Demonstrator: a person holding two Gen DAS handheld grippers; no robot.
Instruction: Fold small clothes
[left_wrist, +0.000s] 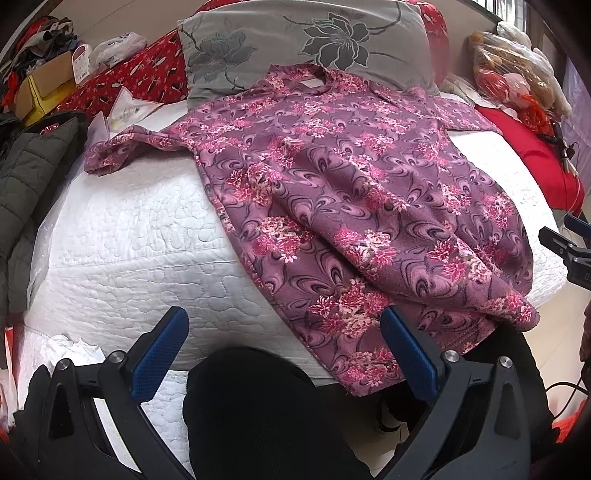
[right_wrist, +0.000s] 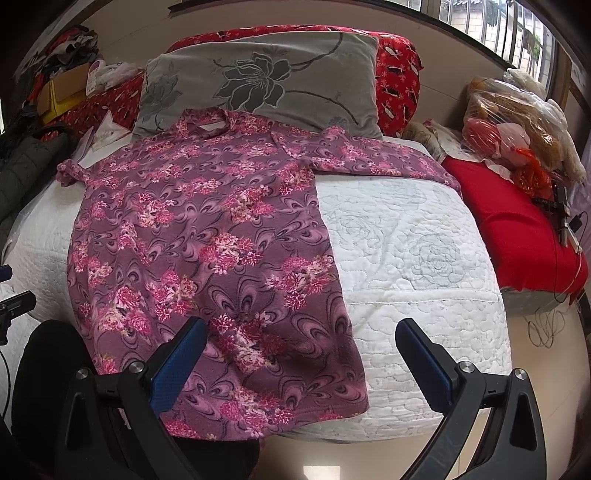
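A purple shirt with pink flowers (left_wrist: 332, 192) lies spread out on a white quilted bed (left_wrist: 140, 236), collar toward the pillow, both sleeves out to the sides. Its hem hangs over the near edge of the bed. It also shows in the right wrist view (right_wrist: 207, 236). My left gripper (left_wrist: 284, 332) is open and empty, above the near bed edge at the shirt's lower left hem. My right gripper (right_wrist: 301, 343) is open and empty, over the shirt's lower right hem and the bed (right_wrist: 417, 258). The right gripper's tips (left_wrist: 565, 240) show at the right edge of the left wrist view.
A grey flowered pillow (right_wrist: 266, 81) and red patterned bedding (right_wrist: 399, 74) lie at the head. A red cushion (right_wrist: 509, 221) and a bag of soft toys (right_wrist: 517, 122) sit right. A dark jacket (left_wrist: 33, 177) and boxes (left_wrist: 48, 85) lie left. The person's dark trouser legs (left_wrist: 258, 413) stand below.
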